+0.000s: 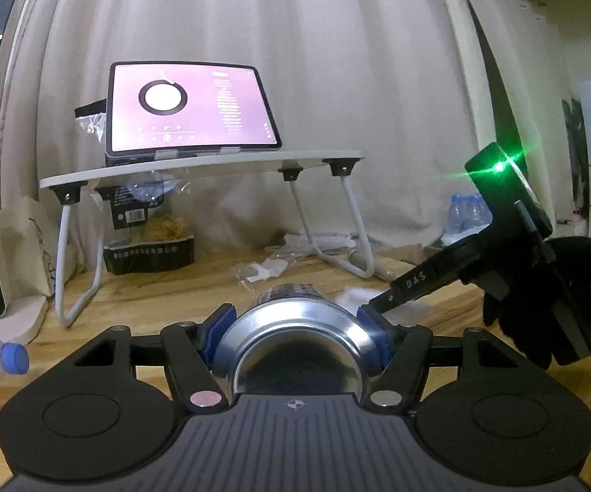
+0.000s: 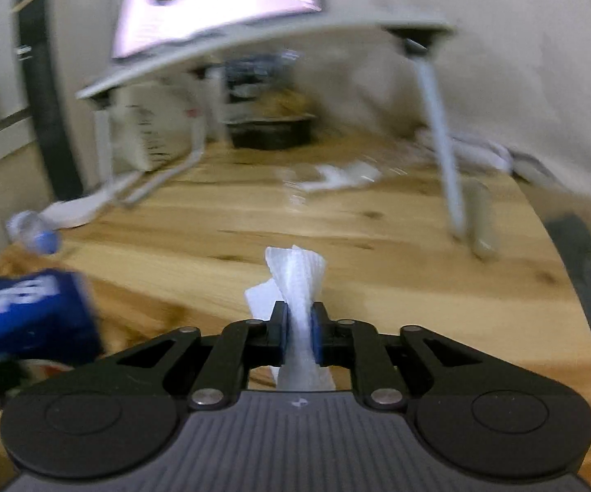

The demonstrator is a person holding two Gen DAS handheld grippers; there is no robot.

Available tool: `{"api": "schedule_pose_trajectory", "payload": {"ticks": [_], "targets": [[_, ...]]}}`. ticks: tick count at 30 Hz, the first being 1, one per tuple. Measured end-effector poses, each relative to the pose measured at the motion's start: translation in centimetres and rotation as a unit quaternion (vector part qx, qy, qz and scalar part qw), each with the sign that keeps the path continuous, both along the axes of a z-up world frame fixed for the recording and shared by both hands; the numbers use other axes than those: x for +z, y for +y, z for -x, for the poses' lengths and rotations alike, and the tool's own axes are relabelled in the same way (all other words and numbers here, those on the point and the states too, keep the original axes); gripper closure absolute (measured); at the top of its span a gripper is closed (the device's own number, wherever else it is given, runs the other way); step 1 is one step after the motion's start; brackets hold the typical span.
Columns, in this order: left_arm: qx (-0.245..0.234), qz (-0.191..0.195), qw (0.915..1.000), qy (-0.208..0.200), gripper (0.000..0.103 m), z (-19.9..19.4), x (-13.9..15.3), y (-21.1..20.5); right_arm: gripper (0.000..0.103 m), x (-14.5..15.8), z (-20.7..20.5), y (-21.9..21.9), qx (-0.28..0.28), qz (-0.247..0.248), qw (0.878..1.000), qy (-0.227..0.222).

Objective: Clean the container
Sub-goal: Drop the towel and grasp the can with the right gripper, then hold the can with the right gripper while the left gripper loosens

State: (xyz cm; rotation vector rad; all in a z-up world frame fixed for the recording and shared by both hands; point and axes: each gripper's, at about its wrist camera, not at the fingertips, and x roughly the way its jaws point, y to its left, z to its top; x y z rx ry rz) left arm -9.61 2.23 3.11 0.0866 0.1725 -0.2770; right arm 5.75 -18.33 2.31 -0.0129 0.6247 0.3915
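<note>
Can (image 1: 295, 340) clamped in left tool (image 1: 295, 328), long axis pointing away along its fingers | right tool (image 2: 298, 330) pinches tissue (image 2: 297, 283) | can lies left of right tool, near, apart | tissue must swing left.

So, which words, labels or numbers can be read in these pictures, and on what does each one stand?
"DAS": on the right tool.
Can: large white letters, too blurred to read.
Tablet: a text list, too small.
Black bag: white print and a barcode label, unreadable.
</note>
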Motion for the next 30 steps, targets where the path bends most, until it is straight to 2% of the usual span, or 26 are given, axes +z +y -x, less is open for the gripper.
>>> {"api": "schedule_pose_trajectory", "payload": {"ticks": [1, 4, 7, 10, 11, 14, 17, 19, 21, 23, 24, 26, 28, 30], "targets": [[0.001, -0.001, 1.0, 0.0, 0.035, 0.0, 0.0, 0.0, 0.068, -0.3, -0.3, -0.4, -0.015, -0.002, 1.0, 0.007], [0.002, -0.004, 1.0, -0.002, 0.035, 0.1, -0.1, -0.1, 0.054, 0.5, 0.3, -1.1, -0.043, 0.004, 0.999, -0.026], [0.004, -0.005, 1.0, 0.001, 0.035, 0.0, -0.1, -0.2, 0.049, 1.9, 1.0, -1.6, -0.064, 0.019, 0.996, -0.053], [0.006, -0.006, 1.0, 0.003, 0.035, -0.1, -0.1, -0.2, 0.046, 3.8, 2.2, -1.9, -0.053, 0.0, 0.997, -0.063], [0.007, -0.006, 0.9999, 0.004, 0.035, -0.1, -0.1, -0.2, 0.045, 4.3, 2.8, -1.9, -0.045, -0.008, 0.997, -0.067], [0.012, -0.007, 0.9999, 0.007, 0.035, -0.2, 0.0, -0.3, 0.029, 5.5, 4.8, -1.5, -0.011, -0.05, 0.996, -0.069], [0.024, -0.021, 0.9995, -0.002, 0.035, 0.0, 0.0, -0.6, 0.027, 5.3, 5.5, -1.2, 0.029, -0.131, 0.991, -0.015], [0.047, -0.09, 0.9936, -0.05, 0.035, 0.9, -0.1, -2.1, 0.027, 3.7, 5.1, -1.7, 0.043, -0.226, 0.972, 0.057], [0.04, -0.159, 0.9828, -0.086, 0.035, 1.9, -0.4, -3.7, 0.026, 1.8, 4.4, -2.1, 0.045, -0.306, 0.942, 0.132], [0.024, -0.217, 0.9689, -0.115, 0.035, 2.7, -0.8, -5.2, 0.025, 0.0, 3.9, -2.1, 0.054, -0.368, 0.91, 0.183], [0.016, -0.235, 0.9641, -0.123, 0.035, 3.0, -1.0, -5.7, 0.025, -0.7, 3.9, -2.1, 0.053, -0.391, 0.898, 0.196], [0.002, -0.257, 0.9568, -0.136, 0.035, 3.5, -1.2, -6.3, 0.025, -1.5, 3.9, -2.1, 0.06, -0.426, 0.879, 0.206], [-0.007, -0.256, 0.9567, -0.139, 0.035, 3.7, -1.0, -6.3, 0.025, -2.1, 3.8, -2.3, 0.064, -0.454, 0.863, 0.214], [-0.012, -0.248, 0.9589, -0.137, 0.035, 3.8, -0.9, -6.3, 0.025, -2.3, 3.8, -2.4, 0.068, -0.463, 0.857, 0.216]]}}
